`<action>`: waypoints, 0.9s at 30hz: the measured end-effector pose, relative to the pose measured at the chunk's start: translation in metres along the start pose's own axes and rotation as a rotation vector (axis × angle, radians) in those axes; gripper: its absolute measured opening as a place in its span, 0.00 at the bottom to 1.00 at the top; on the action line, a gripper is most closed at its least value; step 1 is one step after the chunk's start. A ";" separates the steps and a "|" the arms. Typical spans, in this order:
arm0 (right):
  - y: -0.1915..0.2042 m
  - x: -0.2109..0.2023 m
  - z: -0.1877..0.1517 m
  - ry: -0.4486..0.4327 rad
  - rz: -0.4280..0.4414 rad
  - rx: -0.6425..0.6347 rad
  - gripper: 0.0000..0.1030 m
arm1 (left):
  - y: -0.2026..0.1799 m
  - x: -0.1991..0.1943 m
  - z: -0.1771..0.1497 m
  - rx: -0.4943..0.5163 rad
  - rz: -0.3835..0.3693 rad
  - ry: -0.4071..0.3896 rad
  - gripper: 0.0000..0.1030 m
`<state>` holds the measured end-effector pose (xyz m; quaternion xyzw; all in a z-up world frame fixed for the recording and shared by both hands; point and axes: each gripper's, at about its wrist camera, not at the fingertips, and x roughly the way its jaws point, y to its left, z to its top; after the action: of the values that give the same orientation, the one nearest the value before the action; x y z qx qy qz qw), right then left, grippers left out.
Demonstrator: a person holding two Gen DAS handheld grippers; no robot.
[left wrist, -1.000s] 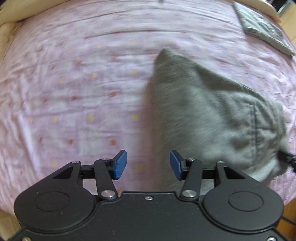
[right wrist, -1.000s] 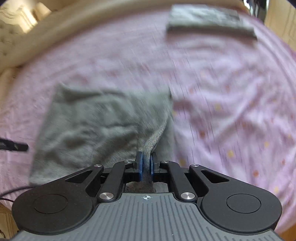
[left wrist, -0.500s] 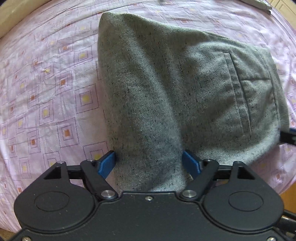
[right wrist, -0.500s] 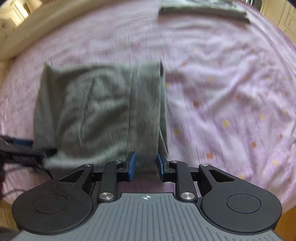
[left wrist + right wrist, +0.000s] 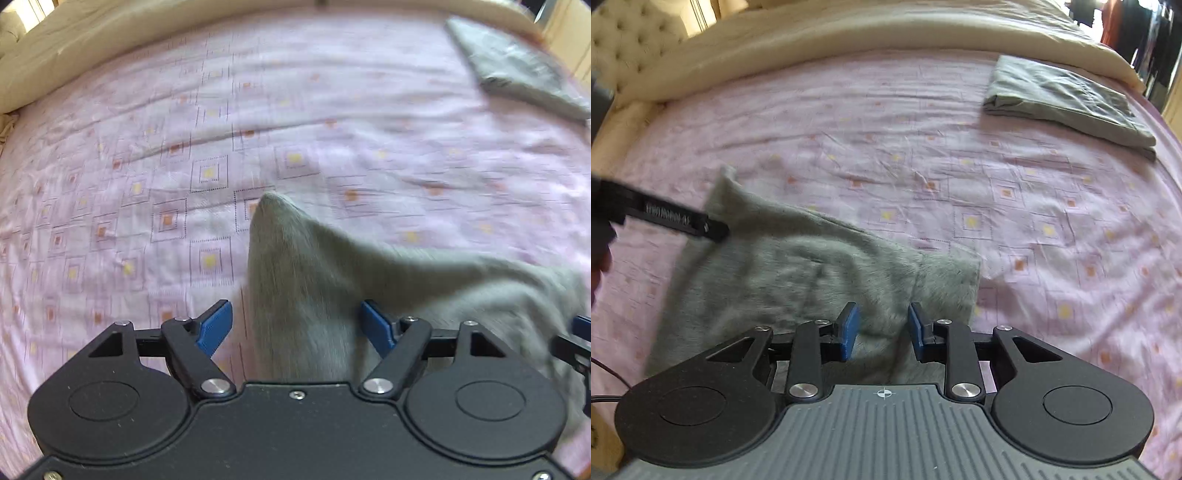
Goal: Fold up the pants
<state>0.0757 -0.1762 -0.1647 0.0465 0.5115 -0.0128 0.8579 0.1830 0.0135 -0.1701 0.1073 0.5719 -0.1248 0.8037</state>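
Inventory, as counted across both wrist views:

- Tools, two-fingered, black with blue pads: 2. Left tool; right tool. Blue pads: 2 per tool, 4 in all.
- Grey pants, loose on the bed: 1.
- Folded grey garment, lying near the far corner: 1.
- Bed, covered by pink sheet with square print: 1.
- Cream blanket, rolled along the far edge: 1.
- Tufted headboard, partly seen: 1.
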 end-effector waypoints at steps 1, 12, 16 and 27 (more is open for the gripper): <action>-0.003 0.008 0.000 0.017 -0.003 0.010 0.39 | 0.000 0.011 0.005 0.001 0.002 0.038 0.79; -0.045 0.009 -0.034 0.041 0.061 0.226 0.73 | 0.009 -0.004 -0.009 -0.040 -0.007 0.009 0.89; -0.062 0.006 -0.066 0.069 0.095 0.306 0.73 | 0.016 -0.021 -0.042 -0.049 -0.050 0.014 0.89; -0.078 0.021 -0.079 0.069 0.261 0.367 0.77 | 0.026 0.014 -0.069 -0.093 -0.167 0.087 1.00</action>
<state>0.0110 -0.2458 -0.2258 0.2681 0.5192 0.0072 0.8115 0.1338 0.0587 -0.2045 0.0271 0.6185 -0.1596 0.7689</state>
